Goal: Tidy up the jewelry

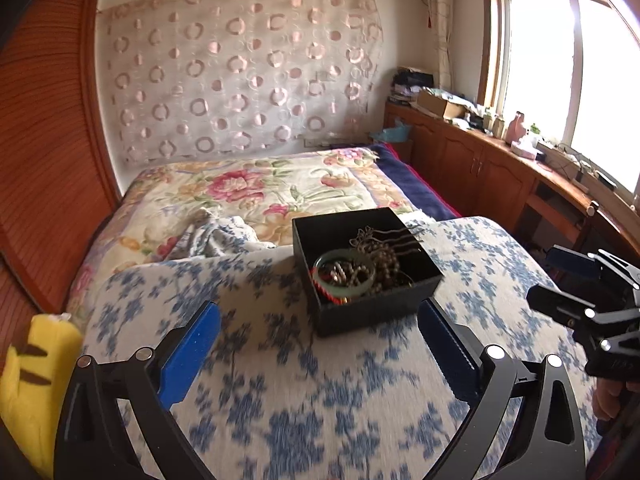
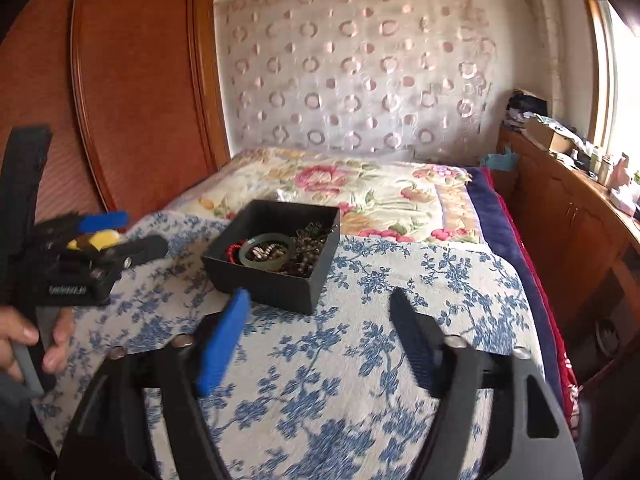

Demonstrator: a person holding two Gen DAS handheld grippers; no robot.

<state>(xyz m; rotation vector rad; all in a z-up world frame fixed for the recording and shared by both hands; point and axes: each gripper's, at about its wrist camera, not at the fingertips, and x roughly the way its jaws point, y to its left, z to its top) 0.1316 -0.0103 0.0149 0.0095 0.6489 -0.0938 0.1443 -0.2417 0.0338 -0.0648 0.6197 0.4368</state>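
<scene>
Your left gripper has its jaws spread wide, with nothing between the blue pads but the blue-flowered cover below. Your right gripper is released as well, jaws wide apart and empty, hanging over the same cover.

The black box sits on that flowered cover just ahead of both grippers, apart from the fingertips of each. It has no lid on it. Inside lie a pale green bangle, tilted against a heap of brown beads, with a bit of red string showing at the bangle's lower edge and a thin chain draped toward the far wall of the box. In the right wrist view the same box holds the bangle to the left of the darker tangle.

Your left hand shows at the left edge of the right wrist view, wrapped around the handle. A yellow plush toy lies at the left edge of the cover. Beyond the box stretches a bed with a floral quilt, and wooden cabinets run under the window.
</scene>
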